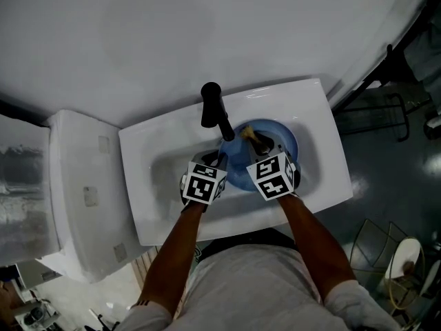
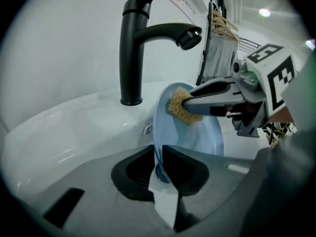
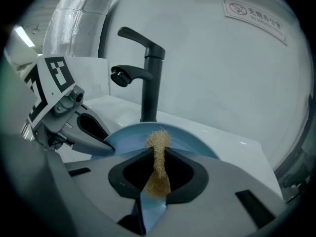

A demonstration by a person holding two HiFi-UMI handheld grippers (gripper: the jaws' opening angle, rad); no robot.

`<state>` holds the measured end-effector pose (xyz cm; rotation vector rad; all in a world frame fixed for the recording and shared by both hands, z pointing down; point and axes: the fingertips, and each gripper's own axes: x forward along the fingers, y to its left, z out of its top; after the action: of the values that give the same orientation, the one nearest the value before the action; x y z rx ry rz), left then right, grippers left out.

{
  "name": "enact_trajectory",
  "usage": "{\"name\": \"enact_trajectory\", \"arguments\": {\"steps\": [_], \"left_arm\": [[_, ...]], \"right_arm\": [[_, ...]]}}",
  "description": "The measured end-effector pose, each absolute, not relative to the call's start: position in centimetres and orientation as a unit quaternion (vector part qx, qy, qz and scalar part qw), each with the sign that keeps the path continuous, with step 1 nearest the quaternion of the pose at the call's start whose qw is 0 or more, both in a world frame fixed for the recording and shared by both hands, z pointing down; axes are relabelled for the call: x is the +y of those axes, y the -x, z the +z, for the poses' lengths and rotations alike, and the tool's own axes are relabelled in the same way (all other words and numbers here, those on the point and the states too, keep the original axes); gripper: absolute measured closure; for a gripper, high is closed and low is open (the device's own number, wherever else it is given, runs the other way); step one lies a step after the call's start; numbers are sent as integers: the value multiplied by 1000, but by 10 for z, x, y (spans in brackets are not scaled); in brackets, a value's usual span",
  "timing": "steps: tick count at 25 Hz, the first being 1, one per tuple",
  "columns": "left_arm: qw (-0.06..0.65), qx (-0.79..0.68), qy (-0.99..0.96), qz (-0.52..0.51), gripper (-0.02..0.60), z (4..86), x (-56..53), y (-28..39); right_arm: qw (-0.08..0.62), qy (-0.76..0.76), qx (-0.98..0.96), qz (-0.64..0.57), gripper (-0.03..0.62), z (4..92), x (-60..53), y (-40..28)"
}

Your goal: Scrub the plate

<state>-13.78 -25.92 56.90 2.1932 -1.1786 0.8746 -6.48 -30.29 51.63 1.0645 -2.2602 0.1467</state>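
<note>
A blue plate (image 1: 286, 140) stands tilted on edge in the white sink basin (image 1: 158, 140), under the black faucet (image 1: 213, 109). My left gripper (image 1: 219, 161) is shut on the plate's near rim; in the left gripper view the rim (image 2: 197, 137) runs straight between the jaws (image 2: 160, 158). My right gripper (image 1: 265, 147) is shut on a tan fibrous scrub pad (image 3: 158, 164), whose tuft sticks out past the jaws (image 3: 158, 154). The pad (image 2: 182, 107) presses on the plate's upper face. In the right gripper view the plate (image 3: 182, 137) lies just beyond the pad, with the left gripper (image 3: 106, 147) at its left edge.
The faucet spout (image 2: 190, 36) hangs above the plate's top edge. A white boxy fixture (image 1: 76, 198) stands left of the sink. Dark metal racks (image 1: 386, 109) stand on the floor to the right. A white wall with a sign (image 3: 254, 14) rises behind the sink.
</note>
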Motion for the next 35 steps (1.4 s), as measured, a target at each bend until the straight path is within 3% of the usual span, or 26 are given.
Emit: {"name": "enact_trajectory", "arguments": {"steps": [13, 26, 35], "left_arm": [[254, -433, -804, 318, 520, 569, -259, 137], [259, -435, -803, 314, 523, 567, -260, 138], [258, -436, -802, 316, 523, 567, -260, 140]], "right_arm": [[339, -459, -819, 56, 531, 515, -312, -10], [340, -345, -873, 54, 531, 522, -270, 101], [370, -317, -873, 31, 531, 536, -270, 105]]}}
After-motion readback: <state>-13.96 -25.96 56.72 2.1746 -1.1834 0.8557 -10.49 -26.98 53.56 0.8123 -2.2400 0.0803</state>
